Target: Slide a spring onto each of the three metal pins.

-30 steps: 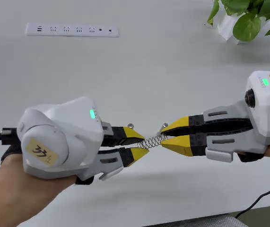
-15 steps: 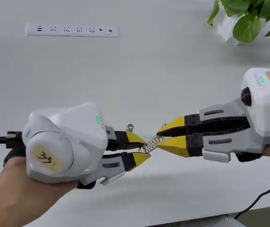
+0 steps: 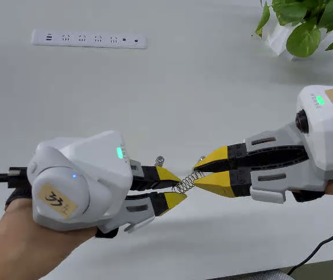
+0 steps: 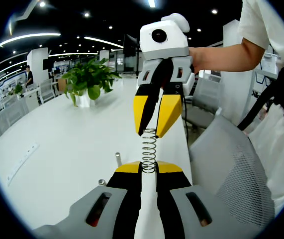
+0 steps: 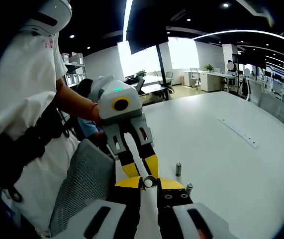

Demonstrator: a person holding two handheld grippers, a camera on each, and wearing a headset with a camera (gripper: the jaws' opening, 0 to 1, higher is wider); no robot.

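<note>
Low in the middle of the head view, my left gripper (image 3: 179,187) and right gripper (image 3: 196,174) meet tip to tip. One spring (image 3: 188,180) is stretched between them, clear of the table (image 3: 224,87). Both pairs of jaws are clenched on it, one at each end. Whether anything runs inside the coil I cannot tell.

Just above my tips in the frame a pin (image 3: 160,160) stands upright, and a second pin (image 3: 202,157) peeks over my right jaw. They are too small to tell whether they carry springs.

I judge this to be the hand-over before threading. Next, one side should let go, and the other should bring the open end squarely over a pin.

A strip (image 3: 87,38) lies at upper left and a plant (image 3: 312,23) at upper right.
</note>
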